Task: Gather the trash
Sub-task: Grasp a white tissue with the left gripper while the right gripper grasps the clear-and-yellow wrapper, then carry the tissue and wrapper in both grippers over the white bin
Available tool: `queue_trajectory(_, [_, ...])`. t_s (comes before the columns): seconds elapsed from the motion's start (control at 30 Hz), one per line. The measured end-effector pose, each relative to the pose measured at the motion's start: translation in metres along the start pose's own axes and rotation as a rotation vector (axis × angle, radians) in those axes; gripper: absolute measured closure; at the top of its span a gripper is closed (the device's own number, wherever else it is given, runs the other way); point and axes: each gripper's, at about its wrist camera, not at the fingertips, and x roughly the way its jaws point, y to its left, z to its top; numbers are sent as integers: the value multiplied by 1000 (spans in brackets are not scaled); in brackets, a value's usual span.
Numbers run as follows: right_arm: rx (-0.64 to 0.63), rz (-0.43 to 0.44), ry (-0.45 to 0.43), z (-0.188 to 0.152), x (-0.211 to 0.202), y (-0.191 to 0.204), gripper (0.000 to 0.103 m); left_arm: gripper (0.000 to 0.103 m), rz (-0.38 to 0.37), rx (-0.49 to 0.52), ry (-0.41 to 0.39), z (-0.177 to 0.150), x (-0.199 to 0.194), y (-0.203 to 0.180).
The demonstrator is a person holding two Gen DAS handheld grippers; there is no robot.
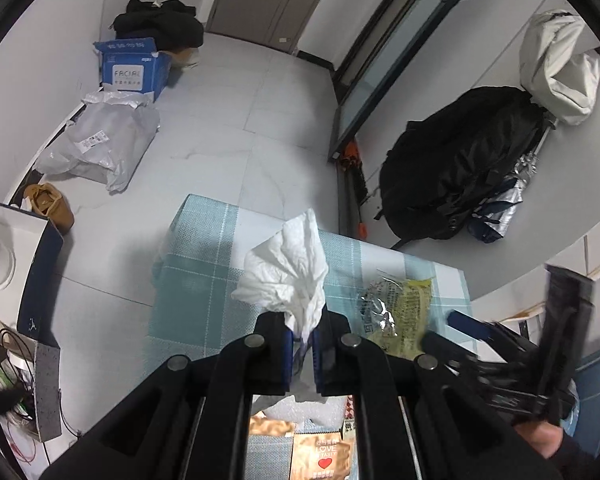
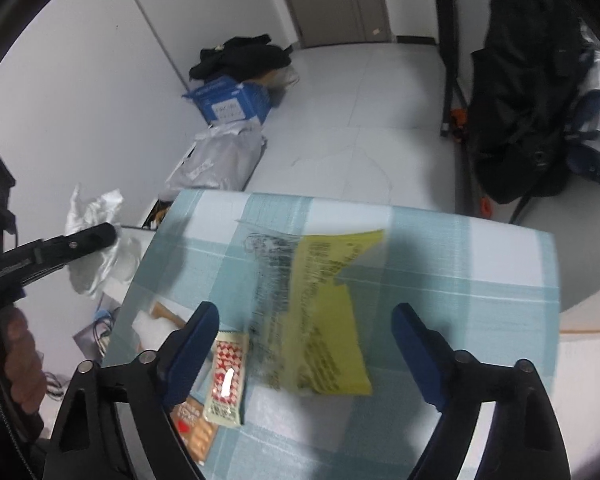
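My left gripper (image 1: 303, 336) is shut on a crumpled white tissue (image 1: 288, 272), which sticks up above the teal checked tablecloth (image 1: 204, 264). A yellow and silver snack wrapper (image 2: 328, 312) lies flat on the cloth. My right gripper (image 2: 304, 314) hovers over it, open, its blue fingers (image 2: 196, 332) on either side and clear of the wrapper. A small red-and-white sachet (image 2: 226, 380) lies by the left finger, with an orange packet (image 2: 194, 428) nearer me. The same wrapper (image 1: 396, 304) appears to the right in the left wrist view.
On the floor beyond the table lie a black backpack (image 1: 460, 168), a blue carton (image 1: 134, 66), a grey mailer bag (image 1: 100, 140) and a brown shoe (image 1: 50, 204). Dark clothes (image 1: 160, 24) sit by the door. A white bag (image 1: 556, 64) hangs on the right.
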Motion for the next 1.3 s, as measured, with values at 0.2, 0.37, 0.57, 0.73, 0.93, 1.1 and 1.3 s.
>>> queue_trajectory(0.2, [-42,12,27,7,26,11,25,99,-25,22,-11,0,-5,1])
queue_trajectory(0.37, [-24,-9,79,7,41,10,48,99,-29,22,-4,2,-3,4])
queue_trajectory(0.57, [-6,8,94,5,45,6,72,99,-32,30,1,0,-3,2])
queue_trajectory(0.73, [-11,10,88,4,44,7,81,99,-32,29,0,-2,-5,2])
queue_trajectory(0.93, [-26,4,85,2,46,8,88,99,-29,25,0,-2,-5,1])
queue_trajectory(1.1, [-25,3,76,3,43,7,92,99,-31,24,-2,-1,-4,1])
queue_trajectory(1.3, [-19,21,63,5,35,6,95,99,-44,33,-5,-1,-7,-3])
